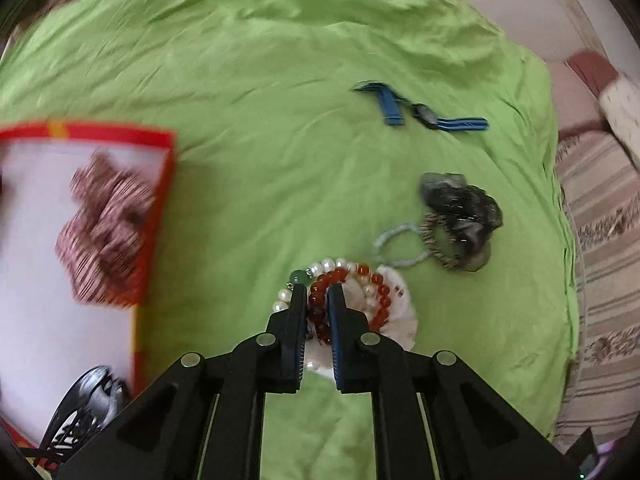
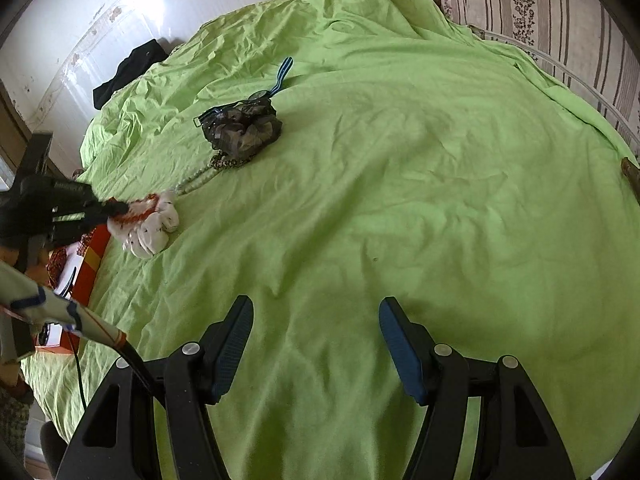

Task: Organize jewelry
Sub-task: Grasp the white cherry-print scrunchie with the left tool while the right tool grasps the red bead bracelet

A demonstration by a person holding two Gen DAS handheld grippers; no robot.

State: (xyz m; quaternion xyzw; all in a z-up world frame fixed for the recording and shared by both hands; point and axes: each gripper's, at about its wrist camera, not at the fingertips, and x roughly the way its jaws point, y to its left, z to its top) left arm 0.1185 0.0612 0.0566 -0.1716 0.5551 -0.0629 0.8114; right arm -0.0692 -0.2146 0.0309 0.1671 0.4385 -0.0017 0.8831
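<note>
My left gripper (image 1: pixel 317 292) is shut on a red bead bracelet (image 1: pixel 376 280), which lies with a pearl bracelet (image 1: pixel 330 265) on a white scrunchie (image 1: pixel 396 312). It shows far left in the right wrist view (image 2: pixel 116 210), at the white scrunchie (image 2: pixel 154 232). A red-rimmed box (image 1: pixel 160 216) at left holds a striped pink scrunchie (image 1: pixel 106 236) and a metal hair clip (image 1: pixel 90 396). My right gripper (image 2: pixel 316 312) is open and empty above bare green sheet.
On the green sheet (image 1: pixel 240 80) lie a dark scrunchie (image 1: pixel 464 204), a brown coil hair tie (image 1: pixel 434 244), a pale bead bracelet (image 1: pixel 396 248) and a blue-strapped watch (image 1: pixel 424 114). A striped cushion (image 1: pixel 600 240) borders the right side. A black cloth (image 2: pixel 128 70) lies by the wall.
</note>
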